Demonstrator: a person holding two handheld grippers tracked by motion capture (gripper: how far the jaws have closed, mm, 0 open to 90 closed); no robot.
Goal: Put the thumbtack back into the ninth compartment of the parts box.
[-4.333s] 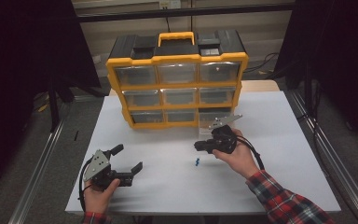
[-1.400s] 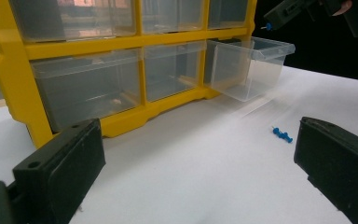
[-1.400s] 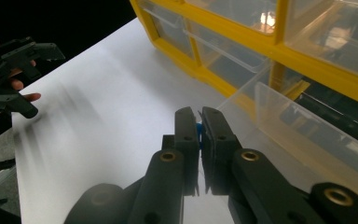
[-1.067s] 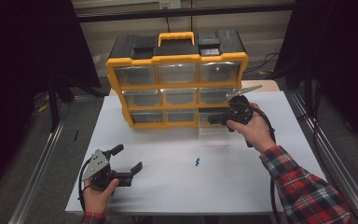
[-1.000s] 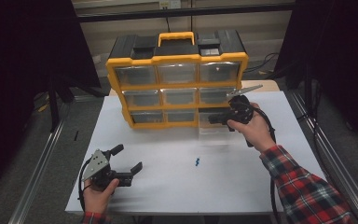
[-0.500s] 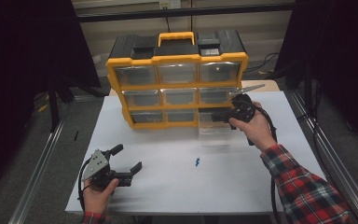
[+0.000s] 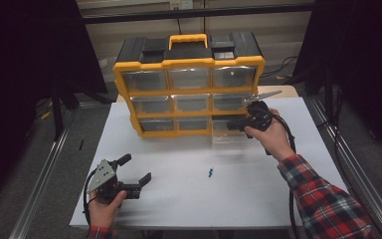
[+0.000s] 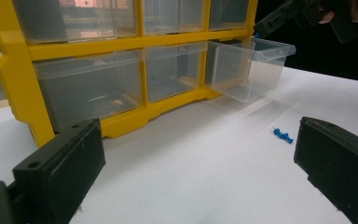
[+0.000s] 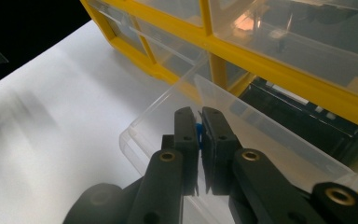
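Between the right gripper's [image 9: 199, 135] fingers [image 9: 185, 135] sits a small blue pin [image 9: 198, 129], pinched tight with just a sliver of blue showing in the narrow gap. Those fingers hang over the open clear drawer [image 9: 168, 105], pulled out from the bottom right slot of the yellow organizer [image 7: 189, 92] at the far side of the counter [image 7: 258, 194].

Risks from here, as I judge them: the pin is tiny and light, so on release it may cling to a finger pad instead of falling, or bounce off the drawer's thin wall and land on the counter. The fingers seem close to the drawer's near rim, so a drop made too early could miss. Pressing down on the drawer could tip it or pull it out of its slot, since it hangs well out.

A second blue pin [image 7: 210, 173] lies loose on the counter, near the middle, well apart from the drawer; a sleeve sweeping back could knock it away.

Down at the near left, the left gripper [image 7: 137, 172] rests low by the counter with fingers [image 8: 63, 165] spread wide and nothing between them.
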